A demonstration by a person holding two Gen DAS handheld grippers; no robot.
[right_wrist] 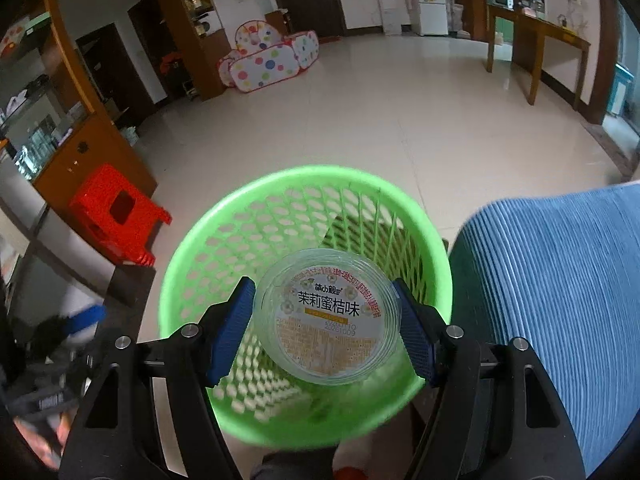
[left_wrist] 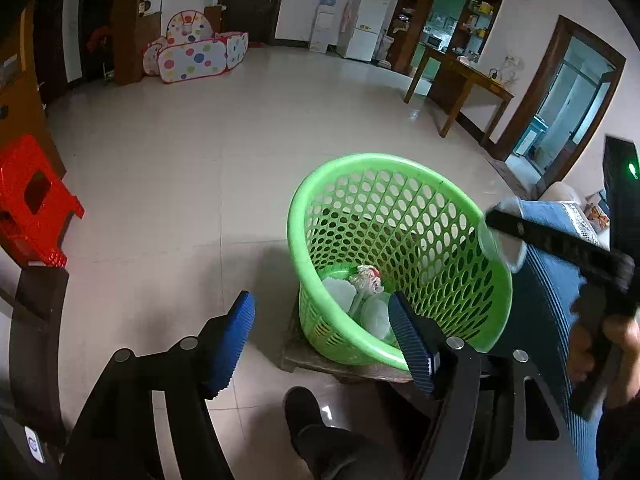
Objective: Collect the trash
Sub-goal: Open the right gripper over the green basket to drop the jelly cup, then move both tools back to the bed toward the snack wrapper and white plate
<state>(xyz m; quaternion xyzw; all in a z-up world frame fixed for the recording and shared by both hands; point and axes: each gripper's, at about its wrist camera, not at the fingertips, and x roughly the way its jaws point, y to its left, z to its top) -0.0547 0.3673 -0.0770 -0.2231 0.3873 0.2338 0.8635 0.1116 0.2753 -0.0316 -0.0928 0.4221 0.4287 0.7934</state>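
Note:
A green perforated basket (left_wrist: 492, 300) stands on a low stool; it also shows in the right wrist view (right_wrist: 188, 264). Inside it lie clear plastic cups (left_wrist: 340, 294) and a crumpled wrapper (left_wrist: 366, 276). My right gripper (right_wrist: 326, 330) is shut on a clear jelly cup with a printed lid (right_wrist: 327, 316), held over the basket's mouth. In the left wrist view that gripper (left_wrist: 502, 226) hangs at the basket's right rim with the cup (left_wrist: 500, 246). My left gripper (left_wrist: 320, 340) is open and empty, at the basket's near left side.
A red plastic stool (left_wrist: 32, 200) stands on the tiled floor to the left. A blue ribbed cushion (right_wrist: 560, 300) lies right of the basket. A polka-dot play tent (left_wrist: 196, 52), a wooden table (left_wrist: 460, 80) and a fridge (left_wrist: 366, 24) stand far off.

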